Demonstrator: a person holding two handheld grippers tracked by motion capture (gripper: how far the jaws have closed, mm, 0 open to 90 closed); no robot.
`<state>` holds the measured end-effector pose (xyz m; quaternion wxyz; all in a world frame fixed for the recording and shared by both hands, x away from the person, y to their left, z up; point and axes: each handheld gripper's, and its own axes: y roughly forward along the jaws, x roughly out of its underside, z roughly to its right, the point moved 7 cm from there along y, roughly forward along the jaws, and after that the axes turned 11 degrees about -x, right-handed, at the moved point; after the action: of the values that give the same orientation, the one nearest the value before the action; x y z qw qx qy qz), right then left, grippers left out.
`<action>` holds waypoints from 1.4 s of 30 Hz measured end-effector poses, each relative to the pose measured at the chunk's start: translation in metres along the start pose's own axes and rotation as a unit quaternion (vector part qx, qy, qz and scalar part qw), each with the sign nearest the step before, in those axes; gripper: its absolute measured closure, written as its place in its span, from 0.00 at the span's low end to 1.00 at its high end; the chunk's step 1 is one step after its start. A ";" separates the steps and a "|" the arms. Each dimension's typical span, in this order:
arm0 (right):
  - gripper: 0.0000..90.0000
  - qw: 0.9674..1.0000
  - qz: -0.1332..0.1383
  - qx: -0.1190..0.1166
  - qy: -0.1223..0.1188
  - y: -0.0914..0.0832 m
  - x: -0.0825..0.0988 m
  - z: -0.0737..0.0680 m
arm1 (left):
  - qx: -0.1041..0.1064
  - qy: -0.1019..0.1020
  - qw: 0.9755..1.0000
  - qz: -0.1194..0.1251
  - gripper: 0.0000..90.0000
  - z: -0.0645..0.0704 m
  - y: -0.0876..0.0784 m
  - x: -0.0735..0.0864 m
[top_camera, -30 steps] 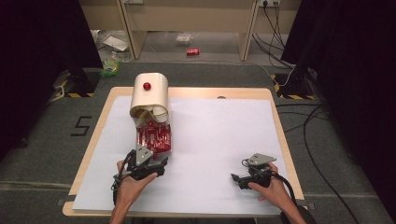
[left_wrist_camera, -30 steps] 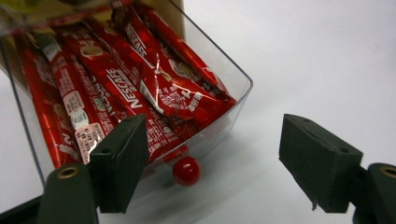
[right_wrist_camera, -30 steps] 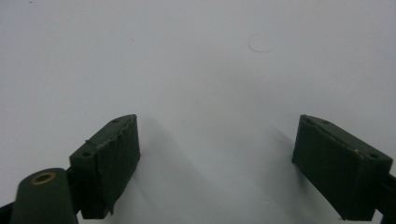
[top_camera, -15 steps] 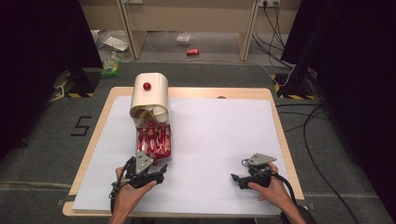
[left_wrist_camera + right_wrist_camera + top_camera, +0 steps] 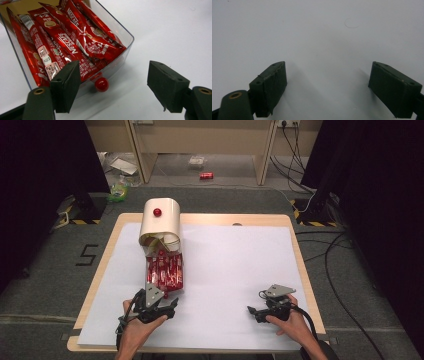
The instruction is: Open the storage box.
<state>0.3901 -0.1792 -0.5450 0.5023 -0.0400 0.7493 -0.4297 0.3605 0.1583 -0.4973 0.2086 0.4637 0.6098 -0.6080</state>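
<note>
A cream cabinet (image 5: 161, 220) with a red knob on top stands at the table's far left. Its clear drawer (image 5: 165, 272) is pulled out toward me and holds several red Nescafé sachets (image 5: 67, 42). The drawer's small red knob (image 5: 101, 84) faces my left gripper (image 5: 116, 87), close to that gripper's left jaw and untouched. The left gripper (image 5: 159, 297) sits just in front of the drawer, open, nothing between its pads. My right gripper (image 5: 253, 310) rests at the front right on the white sheet, open and holding nothing (image 5: 328, 87).
A white sheet (image 5: 235, 265) covers most of the wooden table (image 5: 102, 270). Cables (image 5: 345, 270) run across the floor to the right. A red can (image 5: 206, 175) and some litter lie on the floor beyond the table.
My left gripper has drawn back a little toward the person, away from the drawer's front. The right gripper has kept still.
</note>
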 end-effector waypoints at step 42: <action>0.17 1.000 0.000 0.000 0.000 0.000 0.000 0.000 | -0.030 -0.067 0.997 0.035 0.27 -0.026 0.008 -0.033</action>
<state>0.3903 -0.1792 -0.5450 0.5023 -0.0399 0.7493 -0.4297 0.3909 0.1706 -0.4702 0.2839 0.4369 0.5955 -0.6114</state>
